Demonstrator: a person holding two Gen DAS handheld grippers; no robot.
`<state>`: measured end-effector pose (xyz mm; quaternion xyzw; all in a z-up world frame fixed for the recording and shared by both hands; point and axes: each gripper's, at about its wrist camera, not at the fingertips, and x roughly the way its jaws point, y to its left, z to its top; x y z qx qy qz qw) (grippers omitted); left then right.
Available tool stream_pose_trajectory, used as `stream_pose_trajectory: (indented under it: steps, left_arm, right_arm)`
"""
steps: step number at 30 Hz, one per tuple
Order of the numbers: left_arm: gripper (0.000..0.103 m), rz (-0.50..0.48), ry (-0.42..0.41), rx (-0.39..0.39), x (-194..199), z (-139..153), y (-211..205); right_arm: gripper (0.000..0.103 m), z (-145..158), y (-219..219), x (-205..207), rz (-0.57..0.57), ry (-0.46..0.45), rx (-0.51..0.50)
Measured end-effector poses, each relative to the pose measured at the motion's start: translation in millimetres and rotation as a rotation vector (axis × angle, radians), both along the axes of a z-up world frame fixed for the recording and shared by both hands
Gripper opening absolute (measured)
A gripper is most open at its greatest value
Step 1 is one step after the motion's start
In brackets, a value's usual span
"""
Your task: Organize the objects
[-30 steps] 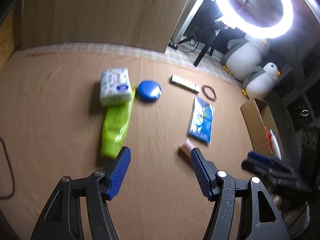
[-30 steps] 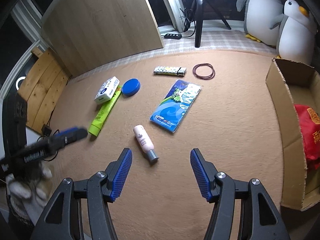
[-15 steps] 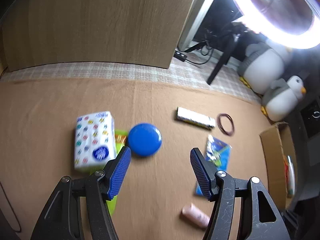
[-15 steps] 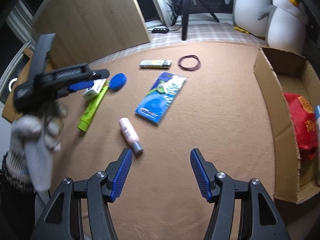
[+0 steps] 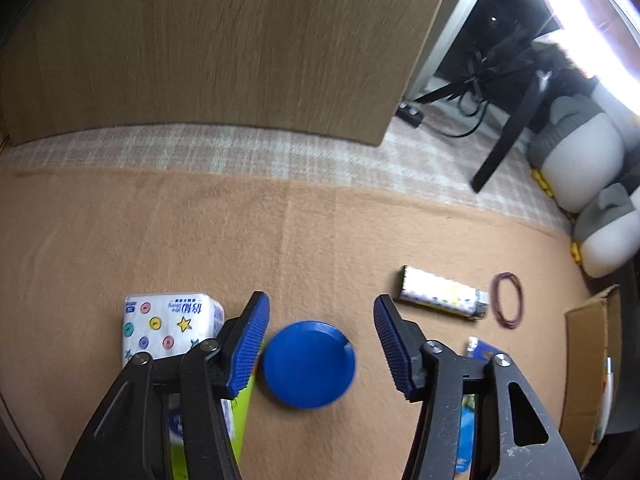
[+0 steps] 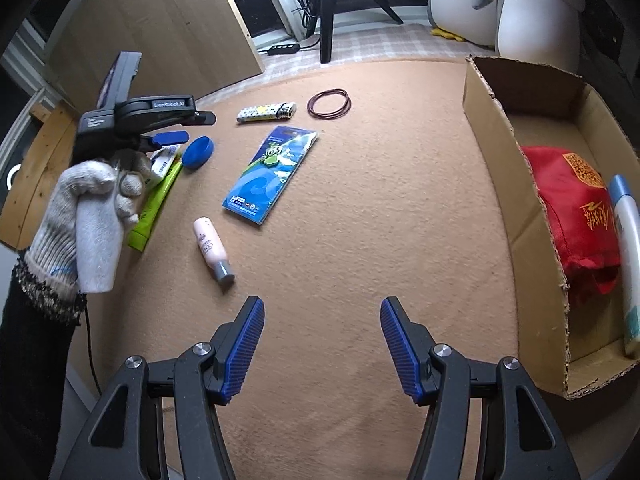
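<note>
Left claw (image 5: 320,344) gapes over blue lid (image 5: 308,364) on tan carpet (image 5: 200,240).

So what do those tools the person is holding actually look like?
Each tool has black, scuffed plastic arms with silver screws, ending in two ribbed blue pads. The left tool bears white lettering on its black body. The left hand wears a white knit glove with a speckled cuff over a dark sleeve.

A home room rigged for filming — tan carpet (image 6: 360,240) on the floor, two plush penguins (image 6: 520,4) by the wall, a tripod (image 6: 326,8) with a power strip (image 6: 285,48) beside it, a leaning wooden board (image 5: 224,48) — bright ring light (image 5: 588,12) overhead.
</note>
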<state>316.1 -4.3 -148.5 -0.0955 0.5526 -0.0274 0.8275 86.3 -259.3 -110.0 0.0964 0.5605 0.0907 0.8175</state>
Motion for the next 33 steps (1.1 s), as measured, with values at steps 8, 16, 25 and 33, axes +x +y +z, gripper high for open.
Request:
stream_pose_trajectory:
  steps: [8,16,25,33]
  left_arm:
    - [0.044,-0.052,0.003,0.038,-3.3,-6.2,-4.6]
    - [0.044,-0.132,-0.007,0.048,-41.6,-1.6,-15.5]
    - [0.044,-0.204,-0.022,0.041,-105.3,2.1,-18.7]
    - [0.044,-0.229,-0.022,0.03,-158.9,4.8,-5.8]
  right_arm:
    - [0.057,-4.2,3.9,4.8,0.001,0.009,0.013]
    - [0.057,-4.5,22.7,10.1,0.036,0.004,0.031]
    - [0.057,-7.4,36.8,14.7,0.058,0.001,0.046]
    - [0.057,-14.0,52.9,20.4,0.104,0.004,0.027]
